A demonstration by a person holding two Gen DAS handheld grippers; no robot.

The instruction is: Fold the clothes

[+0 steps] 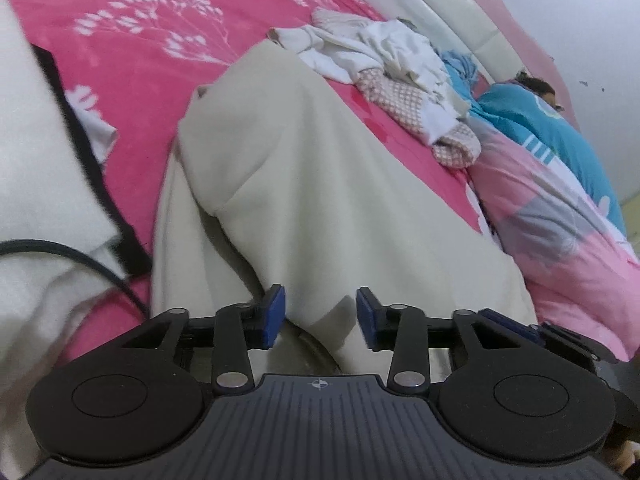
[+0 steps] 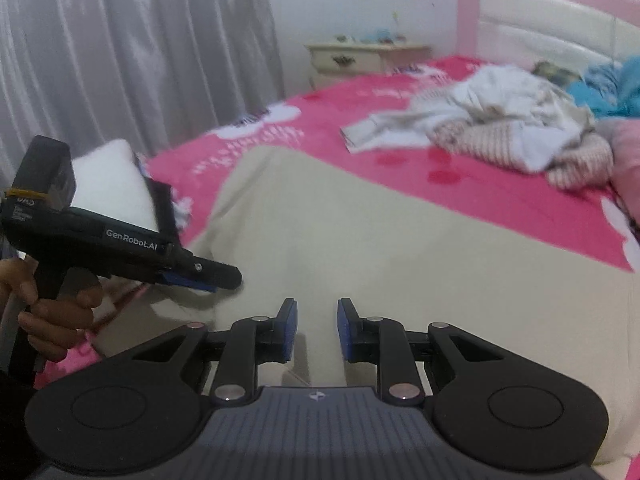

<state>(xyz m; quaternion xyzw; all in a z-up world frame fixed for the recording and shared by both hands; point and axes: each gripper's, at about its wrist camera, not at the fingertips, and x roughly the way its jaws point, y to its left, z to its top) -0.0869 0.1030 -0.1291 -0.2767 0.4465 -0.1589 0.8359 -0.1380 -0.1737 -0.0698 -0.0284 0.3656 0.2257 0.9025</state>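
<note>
cream fleece, soft and limp, likely to sag unless i pinch a hem or corner. left wrist view: my left gripper stands apart, empty, the cream garment spread on the pink bedsheet just ahead. right wrist view: my right gripper is parted too, holding nothing, hovering over the cloth.

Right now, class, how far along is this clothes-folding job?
Looks done: a white folded item sits aside. In hand: the beige garment, partly folded; left gripper and right gripper are open over it. Left: the rumpled clothes pile by the headboard.
</note>
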